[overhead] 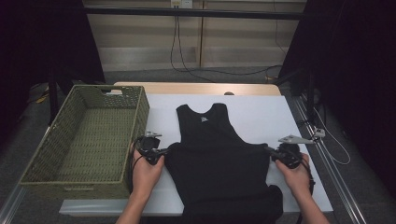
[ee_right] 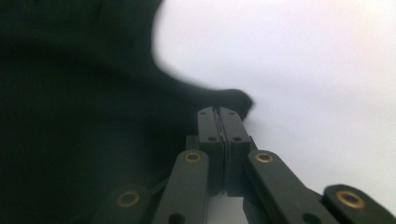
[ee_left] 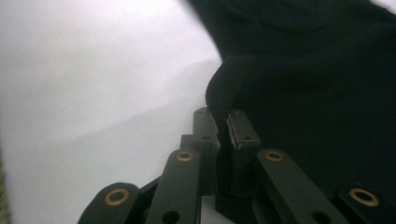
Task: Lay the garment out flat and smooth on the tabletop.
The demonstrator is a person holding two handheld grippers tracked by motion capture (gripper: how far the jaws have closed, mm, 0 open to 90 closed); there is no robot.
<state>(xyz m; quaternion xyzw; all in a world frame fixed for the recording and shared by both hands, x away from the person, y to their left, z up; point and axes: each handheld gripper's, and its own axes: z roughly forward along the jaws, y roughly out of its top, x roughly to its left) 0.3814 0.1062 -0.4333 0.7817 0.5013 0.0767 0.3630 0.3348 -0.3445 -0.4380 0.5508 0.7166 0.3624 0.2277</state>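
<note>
- Desk (overhead: 261, 116) edges: the white top has free room beyond the vest's neck and on its right; a green basket (overhead: 88, 140) stands just beside the left hand.
- Vest (overhead: 217, 154): black, sleeveless, flat in the middle of the desk, neck away from the person; its hem hangs over the near edge.
- Left hand-held gripper (overhead: 164, 150): clenched on a fold at the vest's left side (ee_left: 223, 100).
- Right hand-held gripper (overhead: 270, 150): jaws pressed together on a tip of the vest's right side (ee_right: 236, 98).
- Hem is cut off at the bottom; folds in the black cloth are hard to make out.
</note>
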